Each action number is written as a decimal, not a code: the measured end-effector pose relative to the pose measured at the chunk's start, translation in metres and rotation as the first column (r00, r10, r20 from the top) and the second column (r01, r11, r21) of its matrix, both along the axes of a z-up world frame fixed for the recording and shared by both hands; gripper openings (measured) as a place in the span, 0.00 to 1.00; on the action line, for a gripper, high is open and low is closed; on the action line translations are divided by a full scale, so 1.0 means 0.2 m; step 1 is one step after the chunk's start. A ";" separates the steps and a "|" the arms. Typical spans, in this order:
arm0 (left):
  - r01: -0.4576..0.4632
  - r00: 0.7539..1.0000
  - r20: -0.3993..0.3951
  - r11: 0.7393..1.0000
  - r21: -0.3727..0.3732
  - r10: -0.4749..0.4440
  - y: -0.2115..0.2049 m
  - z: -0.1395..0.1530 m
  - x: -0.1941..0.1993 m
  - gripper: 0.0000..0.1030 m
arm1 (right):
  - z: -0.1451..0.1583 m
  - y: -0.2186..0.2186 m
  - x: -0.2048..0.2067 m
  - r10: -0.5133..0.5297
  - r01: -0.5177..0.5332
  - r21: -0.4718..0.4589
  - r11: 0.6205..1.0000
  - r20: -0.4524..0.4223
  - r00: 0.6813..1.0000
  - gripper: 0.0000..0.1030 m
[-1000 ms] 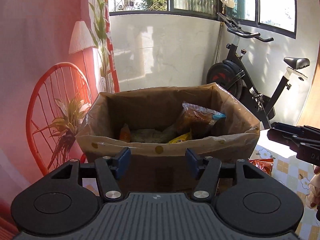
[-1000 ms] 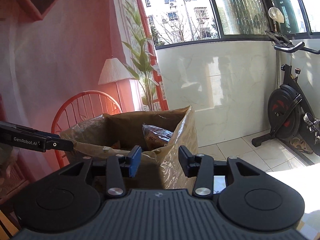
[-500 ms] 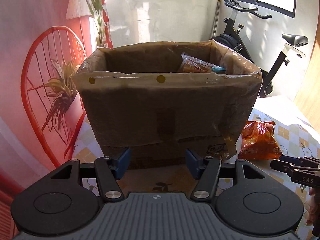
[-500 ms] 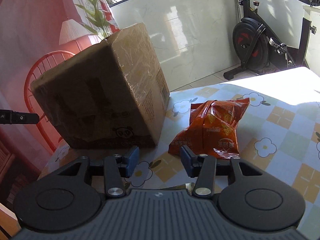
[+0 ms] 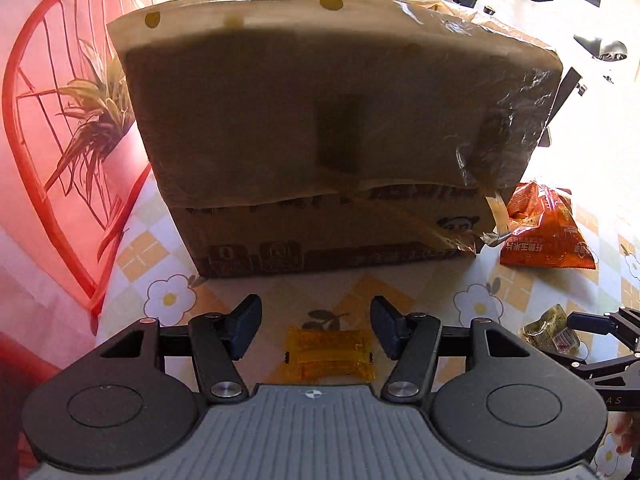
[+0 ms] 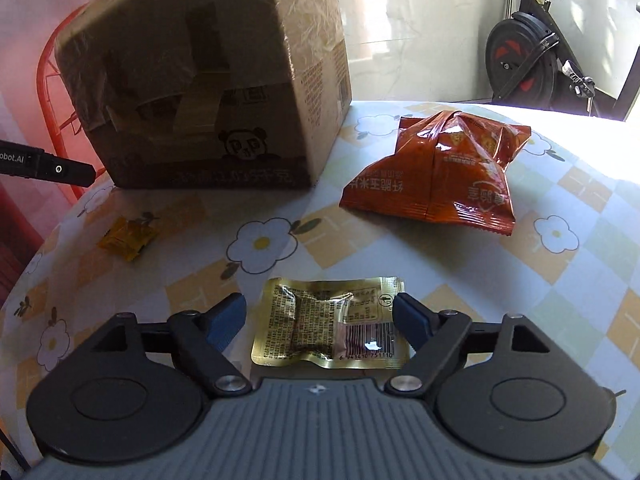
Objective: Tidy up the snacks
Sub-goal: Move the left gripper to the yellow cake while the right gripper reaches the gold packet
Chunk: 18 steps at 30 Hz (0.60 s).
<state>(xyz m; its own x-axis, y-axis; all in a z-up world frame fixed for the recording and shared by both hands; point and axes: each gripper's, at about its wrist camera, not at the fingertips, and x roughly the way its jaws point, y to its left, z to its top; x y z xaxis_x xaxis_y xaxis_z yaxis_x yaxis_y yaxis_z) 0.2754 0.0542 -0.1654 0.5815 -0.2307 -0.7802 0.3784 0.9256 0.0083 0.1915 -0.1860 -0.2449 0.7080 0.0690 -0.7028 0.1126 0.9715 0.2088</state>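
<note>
A tall cardboard box [image 5: 328, 152] stands on the flowered table; it also shows in the right wrist view [image 6: 208, 92]. My left gripper [image 5: 316, 326] is open, low over the table, with a small yellow snack packet [image 5: 330, 354] lying between its fingers. My right gripper [image 6: 320, 316] is open around a flat gold snack packet [image 6: 328, 326] on the table. An orange chip bag [image 6: 436, 172] lies right of the box and shows in the left wrist view [image 5: 540, 228]. The yellow packet [image 6: 126, 238] shows at left in the right wrist view.
A red wire chair [image 5: 60, 136] stands left of the table beside a potted plant [image 5: 96, 120]. An exercise bike [image 6: 536, 56] stands behind the table at the right. The flowered tablecloth [image 6: 560, 280] ends in a rounded edge at left.
Both grippers have dropped from above the box rim to table level. The yellow packet and the gold packet have come into view between the fingers. The right gripper's jaws stand wider apart.
</note>
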 end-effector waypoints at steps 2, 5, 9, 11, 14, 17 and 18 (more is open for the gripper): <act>-0.003 1.000 -0.009 1.000 -0.003 0.003 0.00 -0.03 0.00 0.61 | -0.02 0.03 0.02 0.014 -0.015 -0.030 0.999 -0.005 1.000 0.84; -0.003 1.000 -0.019 1.000 -0.003 0.003 0.01 -0.06 0.01 0.61 | -0.04 0.06 0.04 0.027 -0.028 -0.077 0.997 -0.020 0.999 0.85; -0.001 1.000 -0.026 1.000 -0.009 0.001 0.01 -0.11 0.01 0.61 | -0.06 0.04 0.03 0.013 -0.015 -0.125 0.992 -0.018 1.000 0.83; 0.001 0.999 -0.034 1.000 -0.013 -0.001 0.00 -0.14 0.02 0.61 | -0.06 0.01 0.02 0.002 -0.004 -0.127 0.992 -0.012 1.000 0.83; -0.006 0.999 -0.049 1.000 -0.013 0.006 0.00 -0.20 0.04 0.62 | -0.07 -0.03 0.00 -0.017 0.016 -0.129 0.992 -0.006 1.000 0.83; -0.025 0.997 -0.071 1.000 -0.018 0.024 -0.01 -0.27 0.06 0.62 | -0.07 -0.06 -0.01 -0.029 0.028 -0.130 0.991 -0.004 1.000 0.84; -0.032 0.996 -0.079 0.999 -0.022 0.030 -0.02 -0.29 0.07 0.62 | -0.07 -0.07 -0.02 -0.036 0.035 -0.125 0.992 -0.004 0.999 0.83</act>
